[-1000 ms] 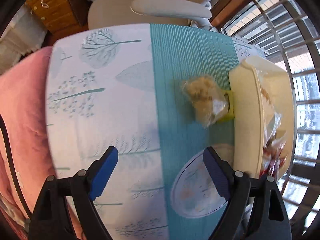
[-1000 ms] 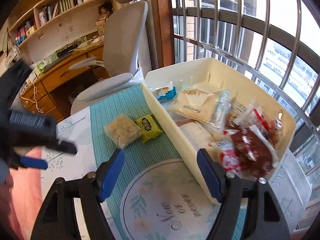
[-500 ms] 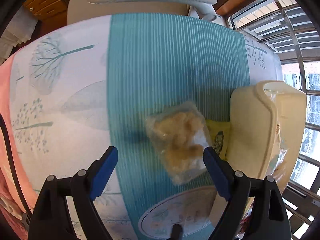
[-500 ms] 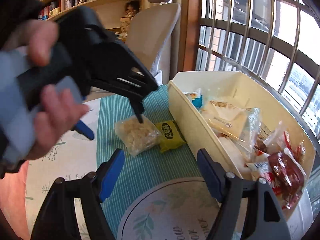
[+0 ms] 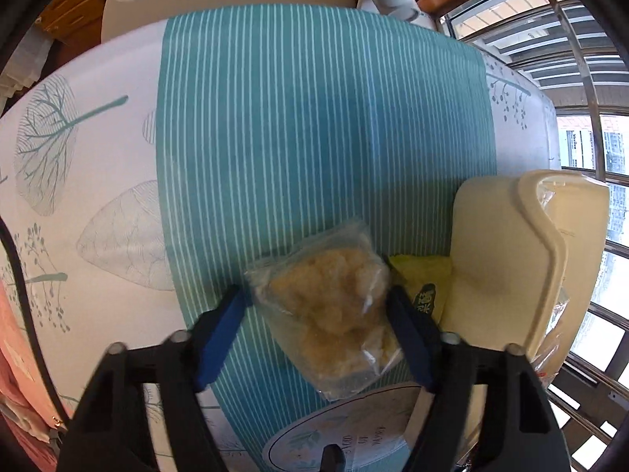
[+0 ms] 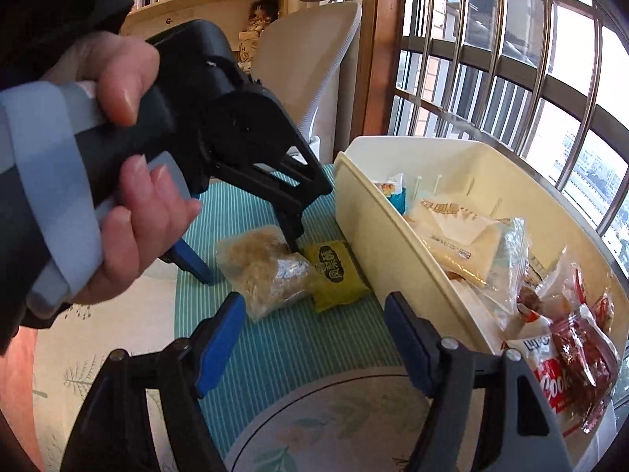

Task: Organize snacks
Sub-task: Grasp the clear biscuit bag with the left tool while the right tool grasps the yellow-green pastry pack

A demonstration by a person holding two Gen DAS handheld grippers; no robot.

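- Clear plastic packet of pale crumbly snack (image 5: 334, 306) lies on the teal striped runner (image 5: 314, 137), beside the cream plastic bin (image 5: 495, 259).
- Left gripper (image 5: 316, 301) straddles it, fingers apart; right gripper (image 6: 314, 306) idle, apart.
- Advice: close squarely mid-packet, excluding the yellow sachet (image 5: 424, 279).

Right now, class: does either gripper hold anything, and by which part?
Nothing is held yet. The open left gripper straddles the clear snack bag across its sides; the right gripper is open, free.

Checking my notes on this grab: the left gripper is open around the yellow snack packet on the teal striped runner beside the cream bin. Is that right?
Not quite: the left gripper is open around the clear bag of pale crumbly snack, as the left wrist view shows. The yellow snack packet lies next to it, against the cream bin, on the teal striped runner.
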